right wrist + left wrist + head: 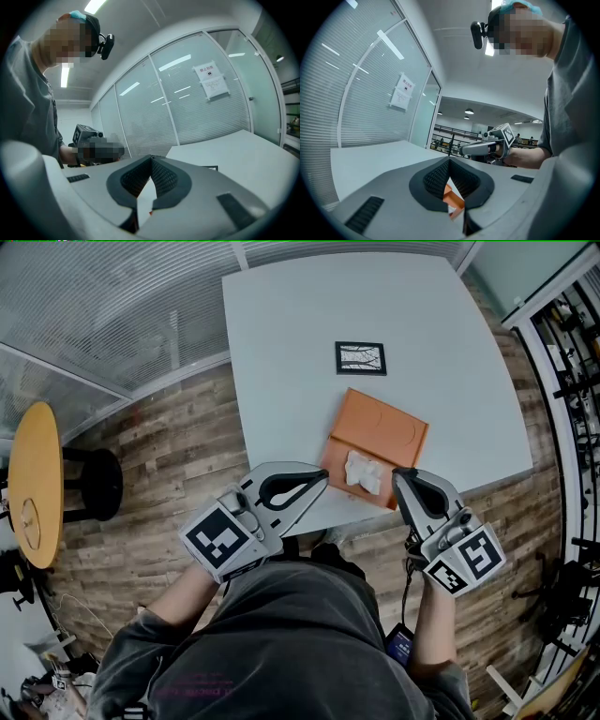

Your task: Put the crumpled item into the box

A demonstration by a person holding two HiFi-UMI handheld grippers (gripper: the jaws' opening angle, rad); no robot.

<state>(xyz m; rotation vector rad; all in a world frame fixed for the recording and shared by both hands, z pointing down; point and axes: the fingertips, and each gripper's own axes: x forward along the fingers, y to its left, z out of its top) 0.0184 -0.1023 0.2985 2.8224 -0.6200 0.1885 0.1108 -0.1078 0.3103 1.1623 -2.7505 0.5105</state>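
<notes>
An open orange box (380,432) lies near the front edge of the white table (281,352). The crumpled white item (362,472) rests in the box's near half. My left gripper (323,476) is shut and empty, its tip just left of the box's near corner. My right gripper (401,472) is shut too, its tip just right of the crumpled item at the box's edge. In the left gripper view the left gripper (450,160) has its jaws together, with a strip of the orange box (453,198) showing below them. The right gripper (151,158) has its jaws together as well.
A black-framed card (361,357) lies on the table beyond the box. A round yellow table (33,486) and a black stool (94,484) stand at the left on the wooden floor. Glass walls with blinds run behind, and racks (572,362) stand at the right.
</notes>
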